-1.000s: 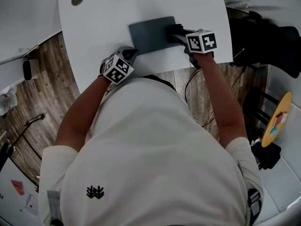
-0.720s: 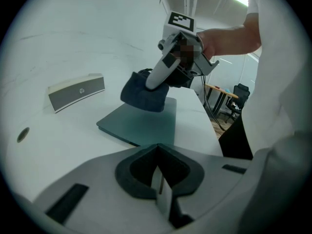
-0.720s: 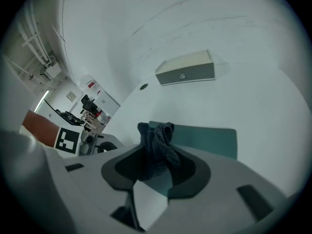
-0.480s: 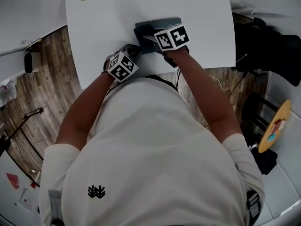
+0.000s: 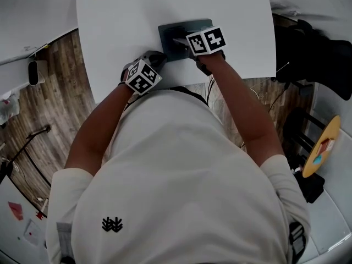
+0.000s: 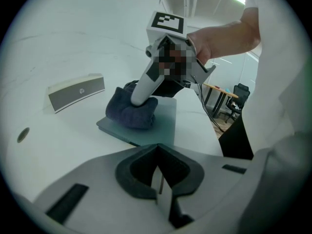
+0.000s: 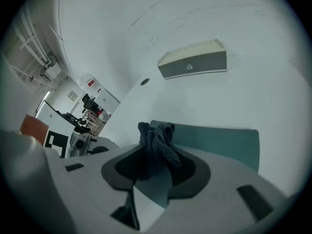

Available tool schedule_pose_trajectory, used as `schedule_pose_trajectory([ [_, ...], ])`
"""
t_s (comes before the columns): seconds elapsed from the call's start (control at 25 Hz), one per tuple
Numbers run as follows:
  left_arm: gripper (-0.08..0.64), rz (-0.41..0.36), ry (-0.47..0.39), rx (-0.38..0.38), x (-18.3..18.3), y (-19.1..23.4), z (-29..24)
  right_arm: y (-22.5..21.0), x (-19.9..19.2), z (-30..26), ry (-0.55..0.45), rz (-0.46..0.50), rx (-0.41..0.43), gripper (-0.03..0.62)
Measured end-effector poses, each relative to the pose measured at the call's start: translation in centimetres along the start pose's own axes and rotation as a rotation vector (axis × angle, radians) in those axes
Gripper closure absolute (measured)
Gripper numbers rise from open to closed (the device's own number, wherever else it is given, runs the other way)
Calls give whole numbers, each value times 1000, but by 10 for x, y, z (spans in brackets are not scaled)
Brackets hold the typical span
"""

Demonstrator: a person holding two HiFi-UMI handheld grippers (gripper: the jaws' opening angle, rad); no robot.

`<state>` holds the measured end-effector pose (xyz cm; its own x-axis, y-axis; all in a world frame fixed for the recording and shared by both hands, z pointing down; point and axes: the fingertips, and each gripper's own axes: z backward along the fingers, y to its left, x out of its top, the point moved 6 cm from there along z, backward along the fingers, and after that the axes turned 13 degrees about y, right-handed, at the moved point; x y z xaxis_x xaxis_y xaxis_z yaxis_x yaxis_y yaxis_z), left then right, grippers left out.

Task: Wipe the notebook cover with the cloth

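Your right hand-held gripper (image 7: 151, 167) is squeezed shut on the cloth (image 7: 157, 145). The dark blue cloth is bunched up between its jaws and pokes out in front. From your left side you can see the cloth pressed down on the notebook (image 6: 156, 126), so I think you are in the middle of wiping.

The notebook lies flat on the white bench (image 5: 236, 15), right under your right hand-held gripper. Its long side runs from left to right in front of you. The cloth sits near the left end. Most of the bare blue-green cover is to the right of the cloth. So the next wipe should probably go to the right, along the long side.

Your left hand-held gripper (image 6: 157, 179) has its jaws closed together with nothing in them. It is near the notebook's close left corner, and the notebook lies a little ahead of it. I cannot tell if it touches the notebook. It is close enough to hold the notebook if it slides.

A grey box (image 7: 195, 62) lies farther back on the bench, well apart from the notebook. It has a small round mark, too small to read. The notebook cover shows no writing. The cubes carry only black and white squares.
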<state>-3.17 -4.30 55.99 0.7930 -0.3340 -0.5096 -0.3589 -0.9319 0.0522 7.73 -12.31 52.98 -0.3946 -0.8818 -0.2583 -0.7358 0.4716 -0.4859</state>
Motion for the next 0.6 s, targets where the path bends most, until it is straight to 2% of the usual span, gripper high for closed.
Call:
schedule_pose_trajectory([
  [0.6, 554, 3, 0, -8, 0, 1, 2, -58, -23, 40, -12, -77, -82, 457],
])
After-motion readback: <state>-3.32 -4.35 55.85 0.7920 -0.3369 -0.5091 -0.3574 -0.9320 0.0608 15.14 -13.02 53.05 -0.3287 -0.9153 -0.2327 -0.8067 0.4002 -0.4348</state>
